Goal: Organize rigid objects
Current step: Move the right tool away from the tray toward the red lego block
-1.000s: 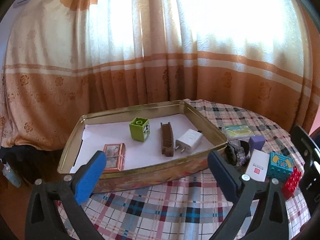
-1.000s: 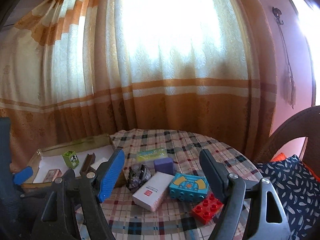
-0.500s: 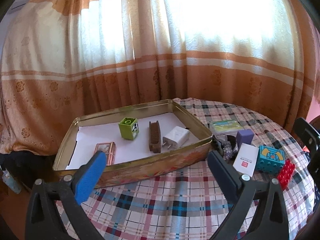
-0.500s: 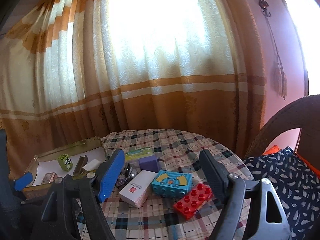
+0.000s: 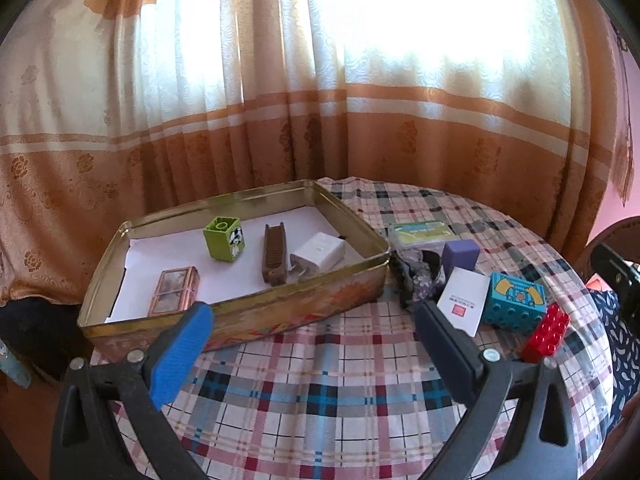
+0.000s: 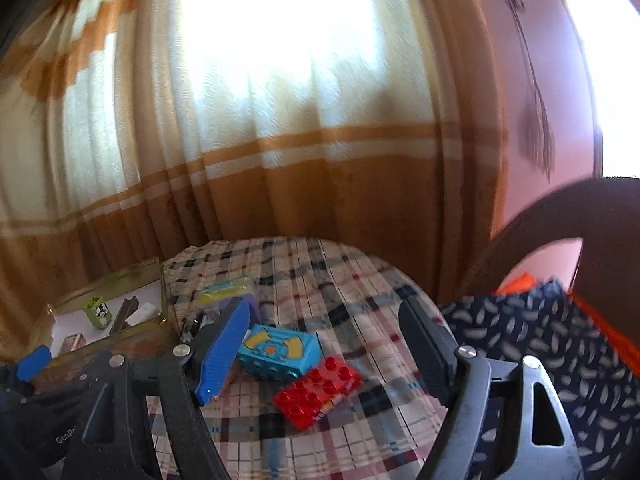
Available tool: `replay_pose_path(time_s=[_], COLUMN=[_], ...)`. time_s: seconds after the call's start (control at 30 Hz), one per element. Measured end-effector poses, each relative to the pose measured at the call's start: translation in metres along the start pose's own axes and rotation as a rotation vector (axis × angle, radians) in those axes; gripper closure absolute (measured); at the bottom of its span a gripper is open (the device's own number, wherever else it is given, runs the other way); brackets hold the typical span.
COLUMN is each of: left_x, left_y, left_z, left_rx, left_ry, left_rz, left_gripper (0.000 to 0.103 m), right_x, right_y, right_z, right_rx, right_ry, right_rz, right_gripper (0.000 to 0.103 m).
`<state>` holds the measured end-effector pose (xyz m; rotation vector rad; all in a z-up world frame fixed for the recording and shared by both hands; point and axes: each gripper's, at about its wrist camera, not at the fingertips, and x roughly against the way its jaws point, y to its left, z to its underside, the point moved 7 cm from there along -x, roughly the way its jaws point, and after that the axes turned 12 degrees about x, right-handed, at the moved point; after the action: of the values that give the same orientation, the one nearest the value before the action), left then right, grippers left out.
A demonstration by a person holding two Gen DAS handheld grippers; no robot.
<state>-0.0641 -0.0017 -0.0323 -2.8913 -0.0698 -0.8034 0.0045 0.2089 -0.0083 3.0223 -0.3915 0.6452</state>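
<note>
A gold tin tray (image 5: 248,304) on the plaid table holds a green block (image 5: 223,238), a brown comb (image 5: 274,254), a white charger (image 5: 318,254) and a copper box (image 5: 174,290). To its right lie a white card box (image 5: 462,300), a purple block (image 5: 460,254), a blue block (image 5: 514,300) and a red brick (image 5: 546,332). My left gripper (image 5: 312,344) is open and empty, in front of the tray. My right gripper (image 6: 328,356) is open and empty, above the red brick (image 6: 318,384) and blue block (image 6: 278,352).
A green-yellow packet (image 5: 422,234) and a dark crumpled item (image 5: 416,276) lie beside the tray. An orange curtain (image 5: 280,120) hangs behind the round table. A dark patterned cushion (image 6: 540,340) and a chair back (image 6: 580,216) stand at the right.
Both grippers have pulled back and shifted; the left view shows more table in front. The right gripper has swung right, toward the red brick and the cushion. Nothing was taken hold of.
</note>
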Motion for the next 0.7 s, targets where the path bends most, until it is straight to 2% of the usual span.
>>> replay_pose_path(time_s=[0.17,0.23,0.4,0.6,0.7], left_x=[-0.001,-0.005,-0.011,-0.015,-0.017], left_y=[-0.007,-0.012,-0.019,-0.024,-0.028], left_z=[0.004,0.012,0.017,0.025,0.033], left_rx=[-0.017,-0.013,-0.043,-0.063,-0.069], left_ry=[0.037,0.092,0.125,0.177,0.221], left_rz=[0.030,0.061,0.049,0.061,0.084], left_gripper=[0.001,0.000,0.000,0.000,0.000], right_x=[-0.014,-0.018,-0.023,-0.035,-0.048], right_y=[-0.021,-0.028,-0.031,0.002,0.017], right_z=[0.010,0.017,0.034,0.036,0.045], right_rx=[0.019,0.055,0.054,0.176,0.246], right_ry=[0.084,0.112,0.169,0.226,0.305], right_rz=[0.049,0.074,0.002,-0.133,-0.202], right_gripper=[0.024,0.024,0.024,0.024,0.024])
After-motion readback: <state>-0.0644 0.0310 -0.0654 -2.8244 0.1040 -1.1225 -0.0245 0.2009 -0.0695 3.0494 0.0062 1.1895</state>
